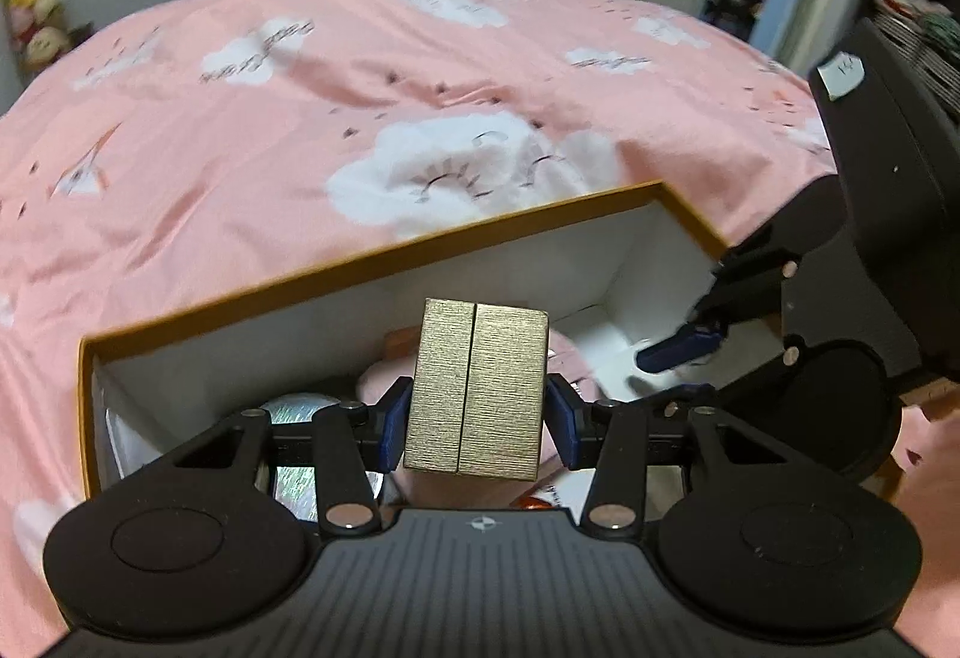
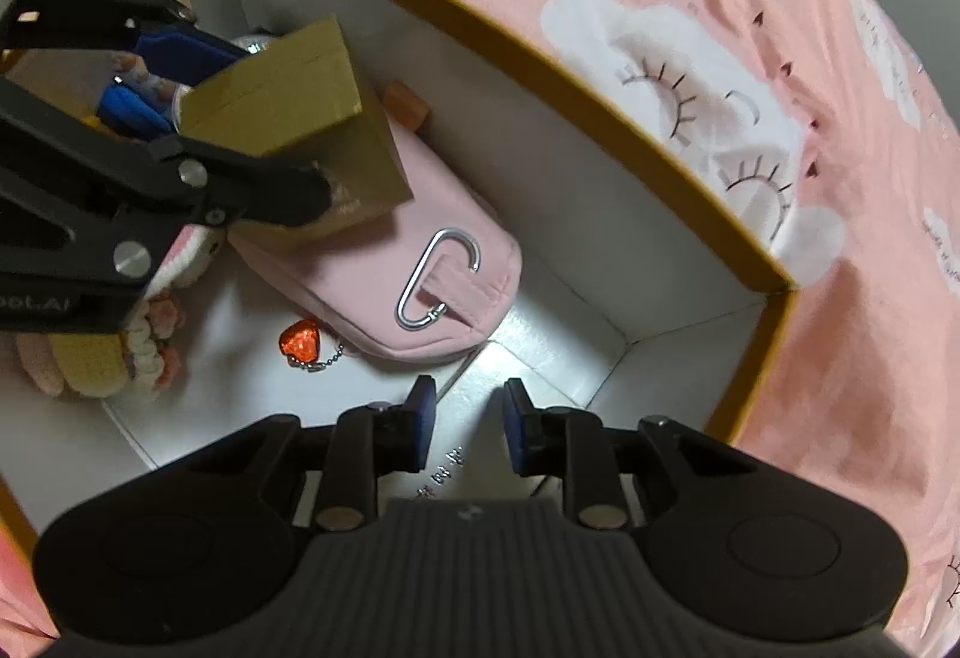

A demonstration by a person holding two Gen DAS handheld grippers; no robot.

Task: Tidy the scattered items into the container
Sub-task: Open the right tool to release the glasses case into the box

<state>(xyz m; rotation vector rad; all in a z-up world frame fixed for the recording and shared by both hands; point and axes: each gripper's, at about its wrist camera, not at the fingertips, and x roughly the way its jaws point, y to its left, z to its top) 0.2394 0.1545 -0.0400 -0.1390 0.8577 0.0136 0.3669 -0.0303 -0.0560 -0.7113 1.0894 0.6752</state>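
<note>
Currently the gold box (image 1: 477, 391) sits dead centre in the left wrist view, clamped between the blue pads (image 1: 396, 427) of the left tool (image 1: 477, 427), roughly upright and held over the open container (image 1: 372, 262), an orange-rimmed carton with white inner walls lying on the pink cloud-print bed (image 1: 240, 118). In the right wrist view the same box (image 2: 282, 88) shows at upper left, in the left tool (image 2: 156, 82), hanging over the pink pouch (image 2: 384, 274) and its silver carabiner (image 2: 435, 277). Also on the container (image 2: 600, 76) floor: red heart charm on a ball chain (image 2: 300, 340) at centre left, crocheted toy (image 2: 96, 358) at far left, small orange block (image 2: 408, 103) against the far wall. Right tool (image 2: 463, 418) at bottom centre, jaws narrowly parted, nothing between the pads, pointing down at bare white floor near the container's right corner. From the left wrist view the right tool (image 1: 678, 352) enters at right edge, tips inside the container.
</note>
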